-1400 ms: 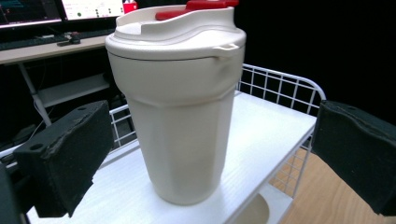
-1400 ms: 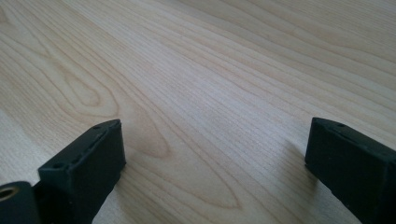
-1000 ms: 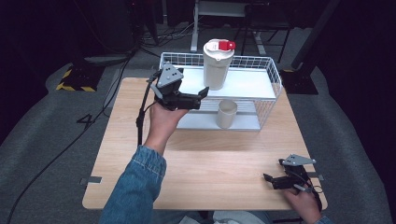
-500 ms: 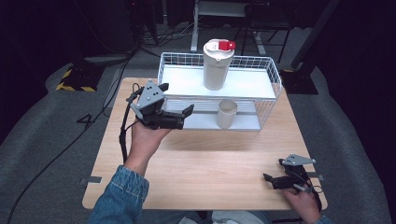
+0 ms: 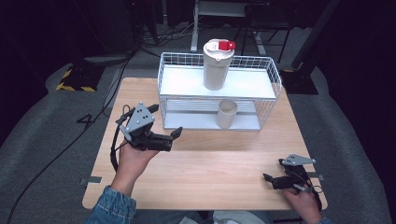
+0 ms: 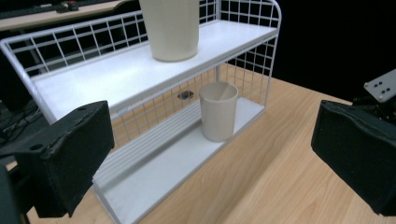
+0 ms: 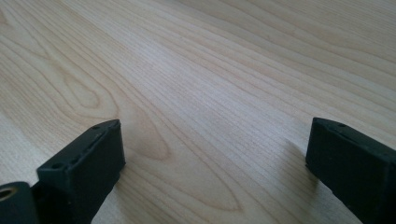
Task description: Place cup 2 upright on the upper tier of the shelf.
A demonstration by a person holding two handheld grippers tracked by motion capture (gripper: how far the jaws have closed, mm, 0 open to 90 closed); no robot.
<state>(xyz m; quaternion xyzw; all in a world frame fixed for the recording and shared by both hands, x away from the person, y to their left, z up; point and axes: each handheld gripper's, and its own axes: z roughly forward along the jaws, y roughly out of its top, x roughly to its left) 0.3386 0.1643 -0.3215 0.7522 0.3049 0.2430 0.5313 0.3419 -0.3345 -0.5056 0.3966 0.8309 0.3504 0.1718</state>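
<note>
A white two-level wire rack (image 5: 267, 77) stands at the back of the wooden table (image 5: 215, 163). On its top shelf is a tall cream cup (image 5: 216, 65) with a white lid and a red tab. A small cream cup (image 5: 226, 113) (image 6: 217, 111) stands open on the lower shelf. My left gripper (image 5: 176, 133) (image 6: 212, 154) hangs open over the table's left side, just left of the rack, its jaws wide apart and nothing between them. At the front right corner my right gripper (image 5: 267, 179) (image 7: 212, 163) lies low on the wood, open and holding nothing.
The table is bare wood in front of the rack. Grey floor, cables and a yellow-black striped plate (image 5: 74, 80) lie beyond its left edge. A dark stand (image 5: 299, 74) rises behind the rack's right end.
My left gripper has drawn back from the rack's top left corner, moving down and left toward the table's near side. The right gripper has stayed put.
</note>
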